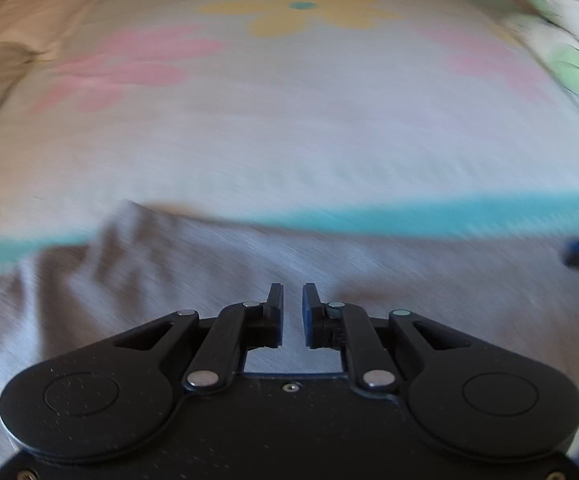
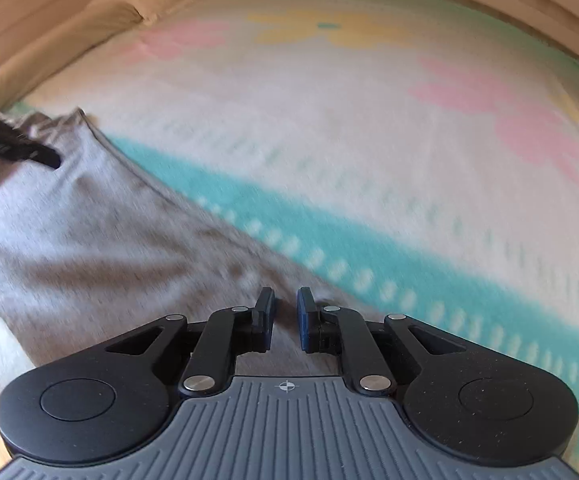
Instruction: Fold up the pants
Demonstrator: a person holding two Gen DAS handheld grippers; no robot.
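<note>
The grey pants [image 1: 149,280] lie flat on the bed, filling the lower part of the left wrist view. In the right wrist view the pants [image 2: 69,220] spread across the lower left, their edge running diagonally along a teal stripe. My left gripper [image 1: 292,292] hovers over the grey cloth, jaws a narrow gap apart with nothing pinched between them. My right gripper [image 2: 285,296] stands over the pants' edge, also narrowly open and empty. A dark finger of the left gripper [image 2: 13,146] reaches over the far corner of the pants.
The bed cover [image 2: 329,140] is white with pink and yellow flowers and a teal stripe [image 1: 409,216]. Beige pillows [image 2: 109,12] line the far left. A white and green cloth [image 1: 569,40] lies at the right edge. Both views are blurred.
</note>
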